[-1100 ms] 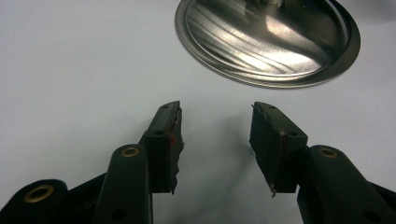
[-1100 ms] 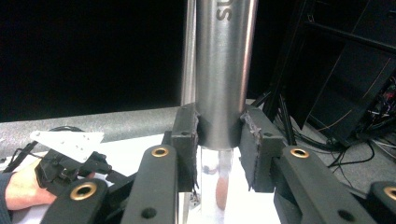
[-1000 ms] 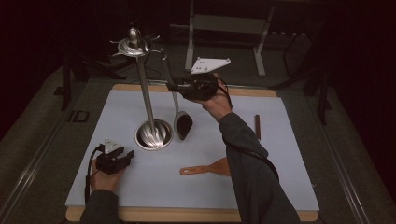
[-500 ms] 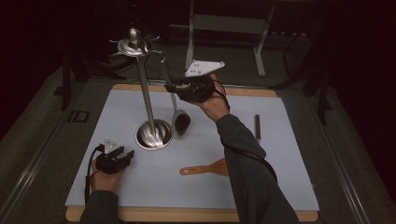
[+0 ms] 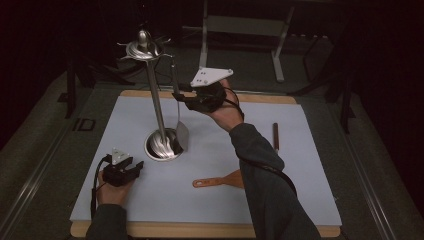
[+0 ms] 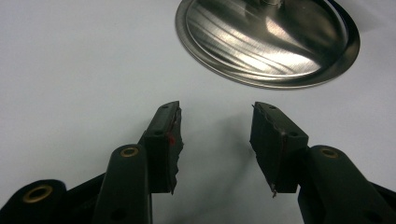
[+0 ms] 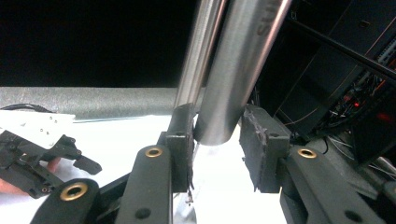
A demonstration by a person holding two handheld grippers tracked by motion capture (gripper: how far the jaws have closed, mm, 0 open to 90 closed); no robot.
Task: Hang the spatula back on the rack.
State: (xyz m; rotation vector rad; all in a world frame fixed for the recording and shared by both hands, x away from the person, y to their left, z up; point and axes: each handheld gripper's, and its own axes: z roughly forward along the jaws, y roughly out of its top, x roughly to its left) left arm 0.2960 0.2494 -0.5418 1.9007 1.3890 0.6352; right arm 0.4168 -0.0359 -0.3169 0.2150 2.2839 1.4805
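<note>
Steel utensil (image 5: 181,136) hangs upright just right of the stand (image 5: 155,100), blade down by the stand's base, handle top up at the hook ring, apparently being hung there. Right gripper (image 5: 179,96) is mid-handle; its jaws have just been opening, with the handle (image 7: 233,70) between them and the pads looking slack, probably letting go. Left gripper (image 6: 215,140) rests on the mat (image 5: 300,200) in front of the stand's base, jaws apart, empty, likely on standby. Wooden spatula (image 5: 220,180) lies front-right of the stand.

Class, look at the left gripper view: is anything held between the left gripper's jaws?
No, the left gripper stands open over bare mat, with nothing between its jaws.
</note>
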